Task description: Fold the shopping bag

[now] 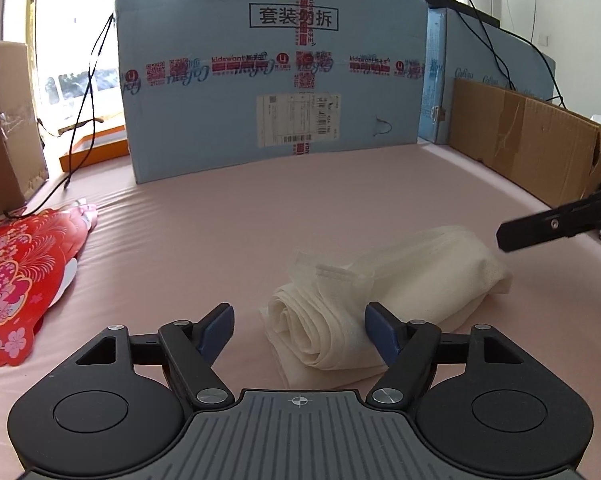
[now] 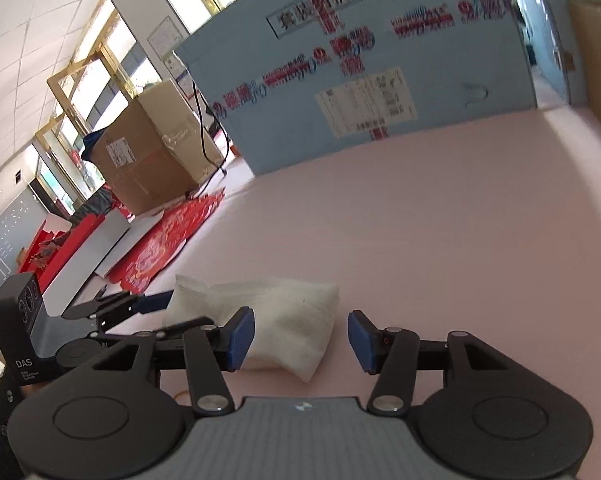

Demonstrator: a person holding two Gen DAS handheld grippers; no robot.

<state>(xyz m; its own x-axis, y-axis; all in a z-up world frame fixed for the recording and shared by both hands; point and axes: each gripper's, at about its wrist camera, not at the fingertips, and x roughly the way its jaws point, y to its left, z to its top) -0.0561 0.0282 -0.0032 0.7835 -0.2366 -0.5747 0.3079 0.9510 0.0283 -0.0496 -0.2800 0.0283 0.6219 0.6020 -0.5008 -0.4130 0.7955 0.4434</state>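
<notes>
The white mesh shopping bag [image 1: 384, 292] lies rolled and folded into a compact bundle on the pink table. My left gripper [image 1: 299, 330] is open, its blue pads on either side of the bundle's rolled near end, just above it. In the right wrist view the bag [image 2: 276, 320] lies between and just beyond the blue pads of my open right gripper [image 2: 301, 340], which holds nothing. One finger of the right gripper [image 1: 556, 226] shows at the right edge of the left view. The left gripper [image 2: 112, 308] shows at the bag's left end.
A big light-blue carton [image 1: 272, 76] stands at the table's back. A brown cardboard box [image 1: 536, 140] is at the right, another [image 1: 4, 128] at the left. A red paper decoration [image 1: 16, 276] lies at the left. Black cables [image 1: 88, 92] hang near the carton.
</notes>
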